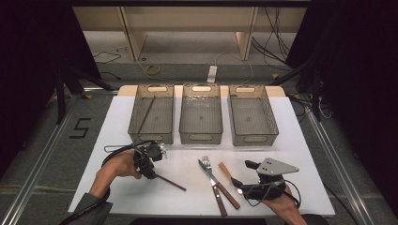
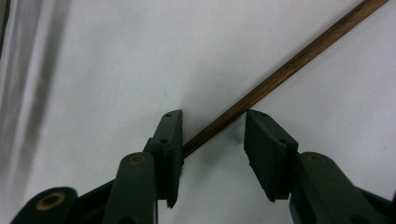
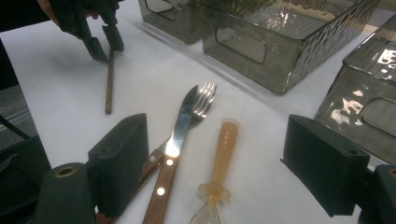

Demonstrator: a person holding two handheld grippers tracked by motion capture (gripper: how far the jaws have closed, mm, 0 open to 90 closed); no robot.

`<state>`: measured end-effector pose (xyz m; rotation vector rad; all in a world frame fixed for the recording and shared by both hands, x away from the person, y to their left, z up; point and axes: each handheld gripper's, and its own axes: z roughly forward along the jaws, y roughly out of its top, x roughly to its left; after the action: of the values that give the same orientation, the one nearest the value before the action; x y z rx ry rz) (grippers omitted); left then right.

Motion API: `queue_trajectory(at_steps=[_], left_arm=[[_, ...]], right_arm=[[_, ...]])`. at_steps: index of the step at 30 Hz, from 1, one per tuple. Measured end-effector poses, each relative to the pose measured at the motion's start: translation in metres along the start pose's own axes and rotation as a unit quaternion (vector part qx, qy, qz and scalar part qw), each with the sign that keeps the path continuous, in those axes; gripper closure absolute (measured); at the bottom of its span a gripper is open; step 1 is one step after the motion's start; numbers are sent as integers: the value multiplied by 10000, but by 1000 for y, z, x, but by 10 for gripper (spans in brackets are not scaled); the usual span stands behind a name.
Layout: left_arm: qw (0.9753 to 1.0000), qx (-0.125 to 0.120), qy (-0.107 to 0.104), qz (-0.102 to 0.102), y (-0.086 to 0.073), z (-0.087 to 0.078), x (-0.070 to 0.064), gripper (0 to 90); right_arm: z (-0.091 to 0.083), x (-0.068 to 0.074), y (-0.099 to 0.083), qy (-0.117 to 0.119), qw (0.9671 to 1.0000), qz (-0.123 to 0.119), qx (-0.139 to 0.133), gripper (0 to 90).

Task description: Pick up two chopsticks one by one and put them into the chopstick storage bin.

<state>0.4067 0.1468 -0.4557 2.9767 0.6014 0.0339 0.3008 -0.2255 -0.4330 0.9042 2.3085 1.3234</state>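
Left bin (image 1: 151, 119) held one chopstick (image 1: 146, 115); middle bin (image 1: 201, 119) and right bin (image 1: 252, 121) were bare. Second chopstick (image 2: 280, 74) lay on the table (image 1: 300, 154) before the left bin, between the left gripper's (image 2: 212, 133) parted jaws, touching one. Right gripper (image 3: 215, 172) gaped wide over knife (image 3: 175, 154), fork (image 3: 198, 105) and spoon (image 3: 222, 161).

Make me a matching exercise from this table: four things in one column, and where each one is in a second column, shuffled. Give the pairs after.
Things
1. loose chopstick
2. second chopstick
3. knife
4. middle bin

Places or states
A. inside the left bin
B. between the open jaws of the left tool
C. nothing lies in it
D. on the white table, blade over the fork

Pairs: 1-B, 2-A, 3-D, 4-C
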Motion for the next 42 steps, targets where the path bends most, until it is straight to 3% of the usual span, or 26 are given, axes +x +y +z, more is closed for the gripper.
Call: queue_trajectory(at_steps=[14,25,35,42], left_arm=[[9998,99,-53,139,1,4,-4,597],[9997,89,-96,198,0,4,-3,705],[9990,121,-201,387,-1,4,-4,820],[9990,134,-214,380,0,4,-4,839]], right_arm=[[1,0,0,3,10000,-2,33,232],[1,0,0,11,10000,-3,42,232],[1,0,0,12,10000,-1,39,232],[1,0,0,19,10000,-4,45,233]])
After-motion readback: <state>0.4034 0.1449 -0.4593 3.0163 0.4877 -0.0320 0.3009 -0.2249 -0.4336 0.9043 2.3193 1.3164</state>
